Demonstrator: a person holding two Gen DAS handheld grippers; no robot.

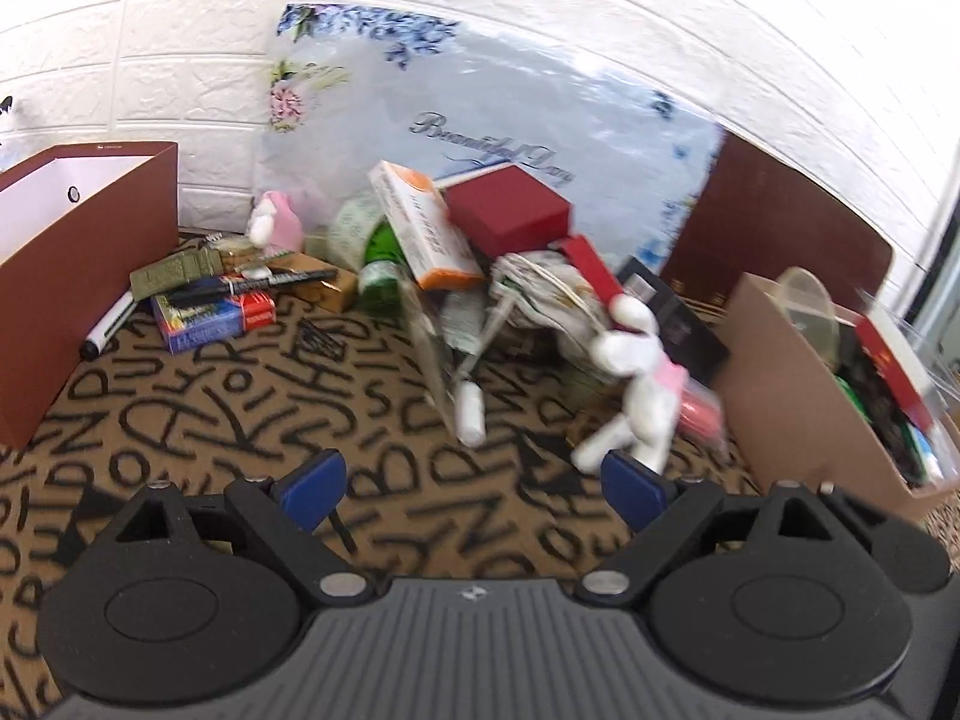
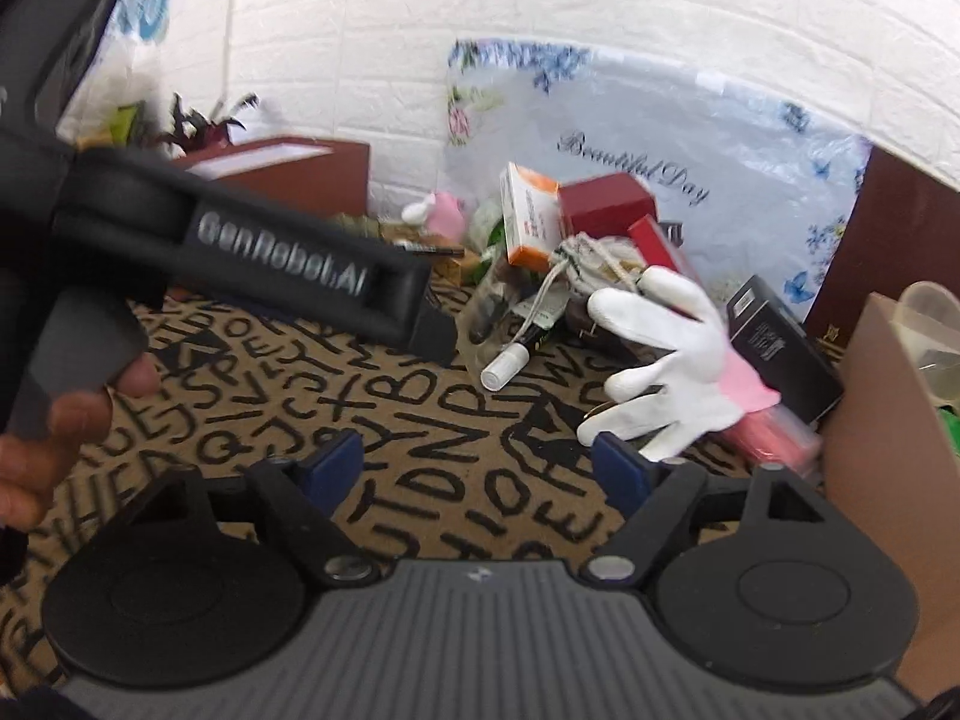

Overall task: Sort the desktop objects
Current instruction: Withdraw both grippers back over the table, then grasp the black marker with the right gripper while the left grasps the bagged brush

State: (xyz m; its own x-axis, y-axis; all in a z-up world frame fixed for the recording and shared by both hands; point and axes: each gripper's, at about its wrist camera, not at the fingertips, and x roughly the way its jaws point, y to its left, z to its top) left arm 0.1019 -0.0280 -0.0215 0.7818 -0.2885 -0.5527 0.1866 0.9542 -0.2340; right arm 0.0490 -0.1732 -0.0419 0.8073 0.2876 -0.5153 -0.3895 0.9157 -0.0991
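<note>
Both my left gripper (image 1: 471,489) and right gripper (image 2: 477,468) are apart and hold nothing, and the white and pink glove (image 2: 672,360) lies at two o'clock on the pile's edge, so reaching there I may catch the string bundle (image 2: 591,264) and pull the red box (image 2: 603,201) down.

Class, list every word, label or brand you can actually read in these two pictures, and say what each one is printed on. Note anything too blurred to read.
"Beautiful Day": on the floral plastic bag against the wall.
"GenRobot.AI": on the side of the left gripper, seen from the right wrist.
Scattered capital letters, no clear words: on the tablecloth.
Too blurred to read: the orange and white box, the blue and red box, the black box.
</note>
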